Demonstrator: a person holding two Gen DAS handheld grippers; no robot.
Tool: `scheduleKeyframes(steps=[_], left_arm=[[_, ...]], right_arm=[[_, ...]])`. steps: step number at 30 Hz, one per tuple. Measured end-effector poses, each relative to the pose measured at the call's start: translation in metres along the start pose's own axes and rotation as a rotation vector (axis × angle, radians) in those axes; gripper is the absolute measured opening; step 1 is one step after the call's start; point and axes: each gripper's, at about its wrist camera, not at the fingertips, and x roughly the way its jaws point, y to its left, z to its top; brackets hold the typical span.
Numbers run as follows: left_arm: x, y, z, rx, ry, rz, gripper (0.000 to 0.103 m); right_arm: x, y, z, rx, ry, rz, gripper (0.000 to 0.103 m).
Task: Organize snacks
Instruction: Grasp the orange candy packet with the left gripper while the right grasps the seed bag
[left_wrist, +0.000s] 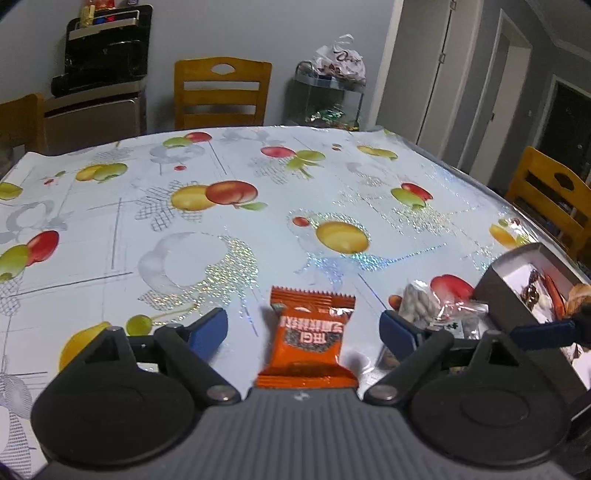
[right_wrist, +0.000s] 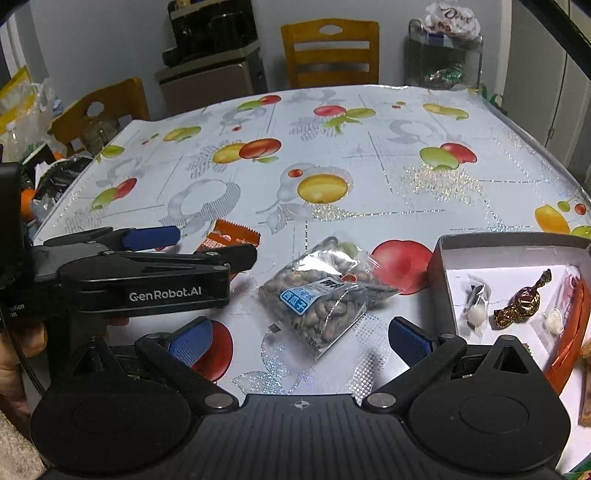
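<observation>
Wide-open left tool straddles the orange snack packet, its pads untouching.

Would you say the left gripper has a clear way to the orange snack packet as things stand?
Probably yes: the left gripper is open with the orange snack packet lying flat between its fingers, and nothing sits between them. The clear bag of nuts lies off to the side.
</observation>
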Motion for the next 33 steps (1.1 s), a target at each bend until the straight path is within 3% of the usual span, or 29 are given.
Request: scheduleKeyframes(steps=[8,14,24,33], left_arm=[[0.007,0.002,-0.001,0.002,0.031,0.01,0.065],[0.007,0.0,0.0,0.027,0.044,0.014,0.041],[0.001,0.013,0.002,0.003,0.076,0.049,0.037],[-0.003,0.036,0.004,-0.048,0.075,0.075,0.037]], right_arm=[[0.002,0.0,0.0,0.004,-0.001,-0.001,0.103],[0.004,0.001,0.0,0.01,0.0,-0.014,0.103],[0.019,0.003,0.009,0.028,0.05,-0.023,0.103],[0.038,-0.008,0.025,0.131,0.069,-0.007,0.101]])
